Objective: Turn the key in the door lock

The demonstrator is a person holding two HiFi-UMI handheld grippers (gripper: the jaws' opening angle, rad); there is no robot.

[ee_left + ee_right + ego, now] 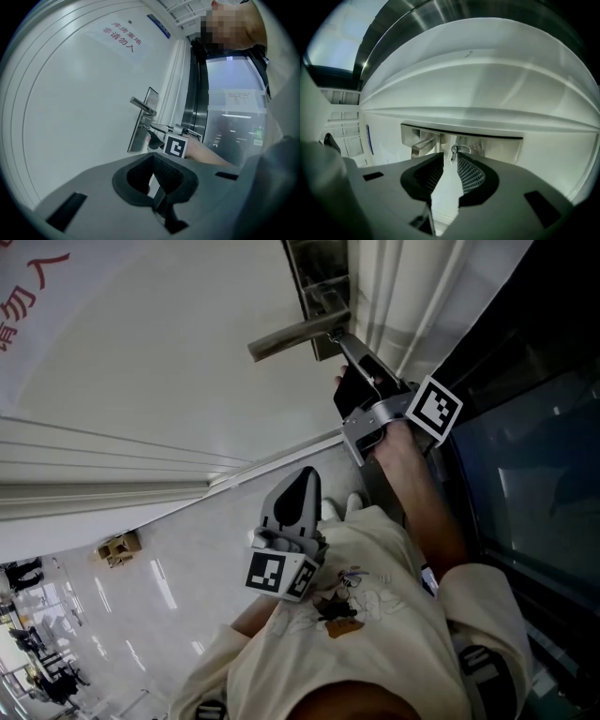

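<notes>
A white door point(169, 352) carries a steel lock plate point(316, 277) with a lever handle point(295, 334). My right gripper point(345, 341) reaches up to the plate just below the handle. In the right gripper view a small key point(453, 152) on a ring sticks out of the plate point(499, 143) beside the handle point(423, 146). The right gripper point(451, 157) is open, and its tips flank the key with a gap on each side. My left gripper point(307, 479) is held back near my chest, shut and empty. It point(152, 173) points toward the door from a distance.
A dark glass panel and metal frame point(525, 456) stand right of the door. A sign with red characters point(123, 35) hangs high on the door. Glossy floor tiles point(141, 606) lie below. My cream shirt point(375, 615) fills the bottom of the head view.
</notes>
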